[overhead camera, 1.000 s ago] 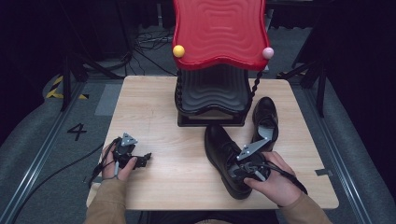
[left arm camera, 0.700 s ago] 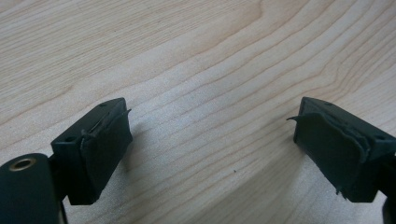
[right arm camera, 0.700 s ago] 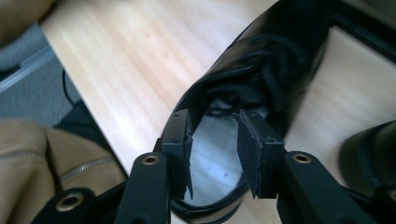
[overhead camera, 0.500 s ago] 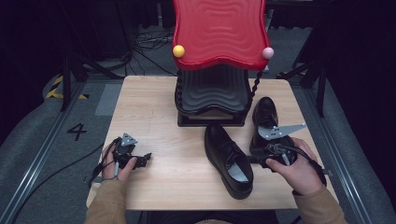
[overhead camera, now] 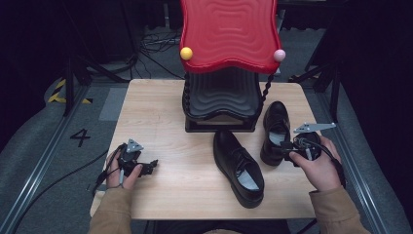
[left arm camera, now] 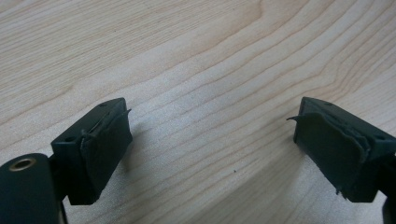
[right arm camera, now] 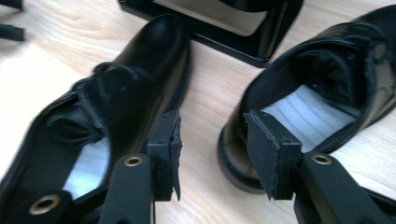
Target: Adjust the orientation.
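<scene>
A wooden table [overhead camera: 160, 122] carries a black rack [overhead camera: 220, 105] with a wavy red top [overhead camera: 229, 31]; a yellow ball [overhead camera: 186, 53] and a pink ball [overhead camera: 279, 55] sit at the top's front corners. The rack's open shelf under the red top looks bare as far as the high view shows.

Two black shoes stand in front of the rack. The near shoe [overhead camera: 238, 166] lies toward the table's front edge with its toe pointing at the rack; the far shoe [overhead camera: 273, 131] stands just right of the rack's corner. Both are open at the top, and only a pale insole shows inside each; the toe ends are too dark to see into.

The right gripper [overhead camera: 285, 148] is held in the right hand [overhead camera: 319, 165] at the heel of the far shoe. Its own view gives what the high view cannot: the jaws stand apart with nothing between them, the right jaw at the rim of the far shoe [right arm camera: 322, 98] and the near shoe [right arm camera: 112, 107] just left of the left jaw.

The left gripper [overhead camera: 152, 165], in the left hand [overhead camera: 119, 170], rests low over the table's left front, well apart from the shoes. The left gripper view shows its jaws spread wide over bare wood [left arm camera: 196, 70].
</scene>
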